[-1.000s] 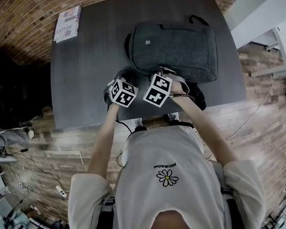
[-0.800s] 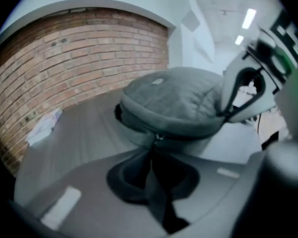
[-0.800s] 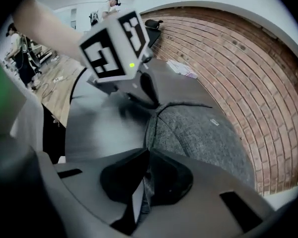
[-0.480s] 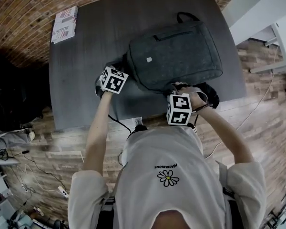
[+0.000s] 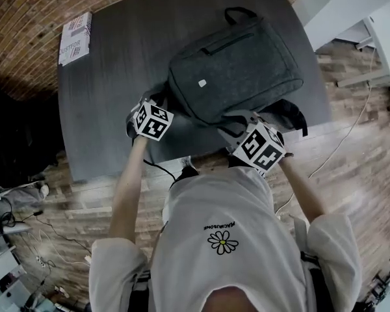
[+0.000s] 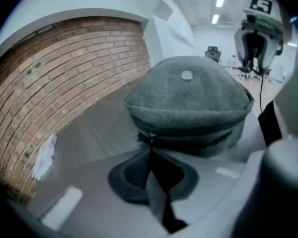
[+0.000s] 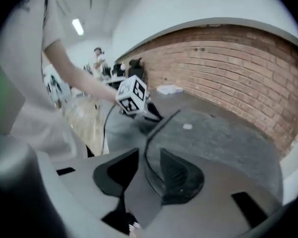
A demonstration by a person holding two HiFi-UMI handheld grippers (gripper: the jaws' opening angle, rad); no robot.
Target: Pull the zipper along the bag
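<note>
The left gripper (image 6: 149,163) is shut tight on a dark tab (image 6: 166,212). The tab leads up to the zipper (image 6: 188,135) at 12 o'clock. In the head view the bag (image 5: 237,64) lies slanted on the table (image 5: 110,77), its long side running from 8 o'clock to 2 o'clock. The right gripper (image 7: 141,175) is at the bag's near edge, about 4 o'clock from the left one. Its jaws have just been opening, and the bag's rim sits loose between them. I think the left one must pull.
</note>
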